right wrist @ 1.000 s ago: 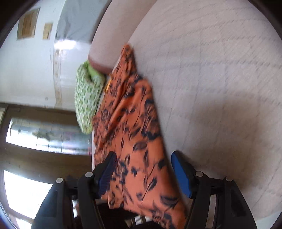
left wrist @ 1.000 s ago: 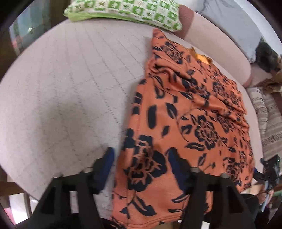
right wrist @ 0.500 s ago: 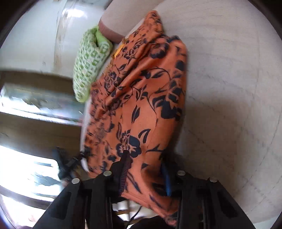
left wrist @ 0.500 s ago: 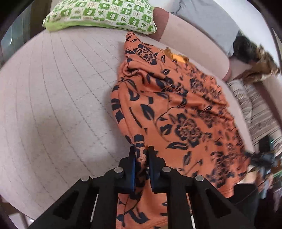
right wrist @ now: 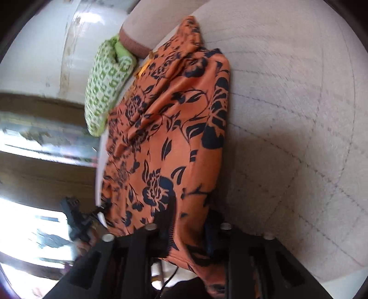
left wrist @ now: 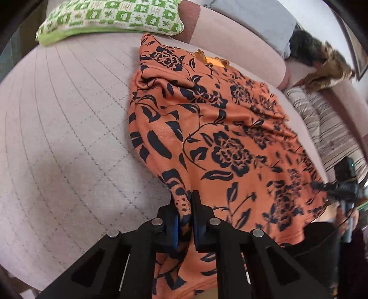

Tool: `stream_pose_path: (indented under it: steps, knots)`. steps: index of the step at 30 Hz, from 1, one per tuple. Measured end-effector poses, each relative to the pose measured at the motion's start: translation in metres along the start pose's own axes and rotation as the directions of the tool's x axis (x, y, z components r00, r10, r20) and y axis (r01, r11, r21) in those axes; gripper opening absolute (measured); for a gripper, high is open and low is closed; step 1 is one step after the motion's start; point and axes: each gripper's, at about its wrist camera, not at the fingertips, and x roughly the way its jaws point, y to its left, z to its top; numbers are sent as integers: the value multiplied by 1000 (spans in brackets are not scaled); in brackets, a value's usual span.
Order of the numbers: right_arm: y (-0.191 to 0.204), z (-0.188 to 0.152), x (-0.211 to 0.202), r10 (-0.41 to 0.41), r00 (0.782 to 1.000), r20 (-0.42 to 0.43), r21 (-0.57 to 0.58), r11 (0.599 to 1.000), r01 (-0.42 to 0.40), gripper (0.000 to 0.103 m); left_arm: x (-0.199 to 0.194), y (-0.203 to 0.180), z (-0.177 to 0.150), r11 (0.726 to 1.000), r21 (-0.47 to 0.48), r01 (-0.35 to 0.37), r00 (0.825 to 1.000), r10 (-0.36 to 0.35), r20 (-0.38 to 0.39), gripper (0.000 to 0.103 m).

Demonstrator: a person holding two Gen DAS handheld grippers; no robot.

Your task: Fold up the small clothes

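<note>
An orange garment with dark blue flowers [left wrist: 220,142] lies spread on a pale pink quilted couch seat [left wrist: 59,128]. My left gripper [left wrist: 185,207] is shut on the garment's near left hem corner, which bunches up between the fingers. In the right wrist view the same garment [right wrist: 174,128] runs away from me, and my right gripper [right wrist: 191,220] is closed on its near hem at the other corner. The right gripper also shows far right in the left wrist view [left wrist: 345,186].
A green and white cushion [left wrist: 110,18] lies at the seat's back edge, also in the right wrist view [right wrist: 105,80]. A striped cloth [left wrist: 326,128], a fur-trimmed item [left wrist: 322,62] and a grey cushion [left wrist: 253,25] sit to the right.
Both grippers were open over the hem a second ago. They have shut on the garment's two near corners and the left corner is lifted slightly.
</note>
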Motion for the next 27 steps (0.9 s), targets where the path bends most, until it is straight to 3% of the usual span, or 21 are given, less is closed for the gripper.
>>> stream_pose_path:
  steps: [3,7,11,16,19,23,25,27]
  knots:
    - [16,4,-8,19,1000,10,-16,1000,-19,15,-10,4,2,994,-45,102,994,-100,52,9]
    - [32,11,-18,95,993,62,-23,995,-94,14,-29,12,6,970,-92,226,967,-212,142,9]
    - [27,20,-10,130,990,53,23,991,-131,14,-27,26,11,946,-171,276,955,-251,155,9]
    - [34,36,-25,236,967,94,32,970,-240,14,-35,23,25,925,-169,340,934,-311,179,9]
    - [48,59,-36,290,947,140,11,956,-295,14,-46,21,52,910,-167,378,916,-342,210,8]
    - [62,115,-44,326,919,221,3,942,-335,14,-56,22,117,912,-176,370,913,-323,247,8]
    - [63,146,-45,348,899,266,13,931,-364,14,-54,24,155,927,-180,329,925,-278,260,8]
    - [61,185,-42,319,885,340,34,936,-351,14,-37,33,195,937,-223,269,944,-211,255,8]
